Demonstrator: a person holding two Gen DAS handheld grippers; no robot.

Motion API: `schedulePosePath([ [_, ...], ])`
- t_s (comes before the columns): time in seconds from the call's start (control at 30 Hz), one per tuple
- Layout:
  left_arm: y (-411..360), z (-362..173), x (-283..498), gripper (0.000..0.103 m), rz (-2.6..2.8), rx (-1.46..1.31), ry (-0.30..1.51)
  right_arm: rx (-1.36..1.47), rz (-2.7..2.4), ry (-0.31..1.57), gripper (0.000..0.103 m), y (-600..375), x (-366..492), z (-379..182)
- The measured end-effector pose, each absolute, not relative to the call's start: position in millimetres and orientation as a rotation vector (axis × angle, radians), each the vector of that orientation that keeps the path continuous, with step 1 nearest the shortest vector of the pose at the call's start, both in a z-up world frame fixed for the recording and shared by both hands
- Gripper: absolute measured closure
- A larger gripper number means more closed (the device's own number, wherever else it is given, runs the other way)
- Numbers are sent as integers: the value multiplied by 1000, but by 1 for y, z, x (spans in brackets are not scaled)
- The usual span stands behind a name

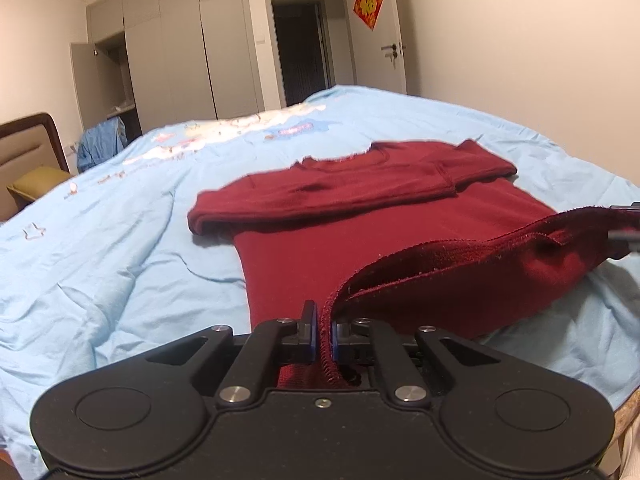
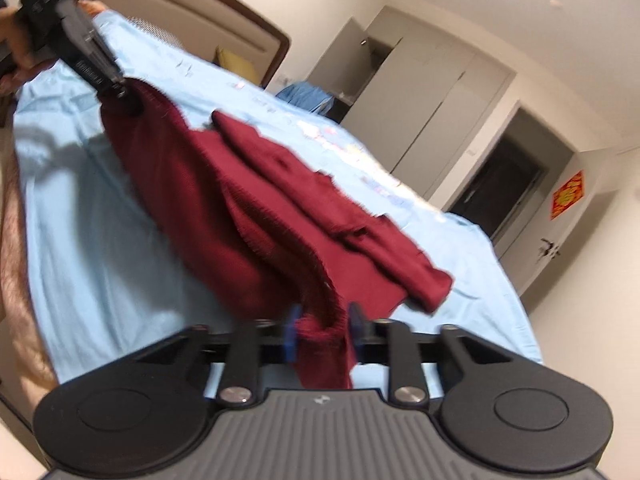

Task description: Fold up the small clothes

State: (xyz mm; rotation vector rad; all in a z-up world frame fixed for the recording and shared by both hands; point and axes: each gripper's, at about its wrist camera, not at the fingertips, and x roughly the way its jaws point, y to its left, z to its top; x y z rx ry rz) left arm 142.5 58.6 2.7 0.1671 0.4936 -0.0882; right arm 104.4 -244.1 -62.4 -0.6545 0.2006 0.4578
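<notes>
Covering the bed is a pale blue wrinkled bedsheet (image 1: 100,248) with a faint cartoon print toward the far side; a brown padded headboard (image 1: 28,148) and an olive-yellow pillow (image 1: 36,184) sit at the left edge of the left wrist view; grey floor-to-ceiling wardrobe doors (image 1: 176,48) line the back wall, one door ajar; a dark open doorway (image 1: 302,52) stands beside them; a red diamond-shaped paper decoration (image 1: 369,2) hangs on a white door with a metal handle; a blue crumpled cloth (image 1: 102,142) lies past the bed's far corner; the dark red knitted sweater (image 1: 360,216) lies on the sheet, both sleeves folded across the chest, its bottom hem raised off the bed; the left gripper (image 1: 325,330) is low and level, pads clenched on the hem's near corner, stitched edge pinched between them; the right gripper (image 2: 322,334) is tilted, blue pads closed round a bunch of the hem's other corner, view blurred; in the right wrist view a person's hand (image 2: 18,46) wraps the left gripper's handle at top left; the hem hangs stretched between the two grippers.
</notes>
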Motion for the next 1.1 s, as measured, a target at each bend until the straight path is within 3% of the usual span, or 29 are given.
schedulePosePath([
  [0.43,54,62,79,100,-20,157,175,-491,323,-79,95,-266,60,-4],
  [0.9,43,120,-3,100,-48,170,35,-448,242,-286,95,-280,-12,39],
  [1.1,39,138,-4,100,-75,161,10,-398,248,-303,95,-285,-5,53],
])
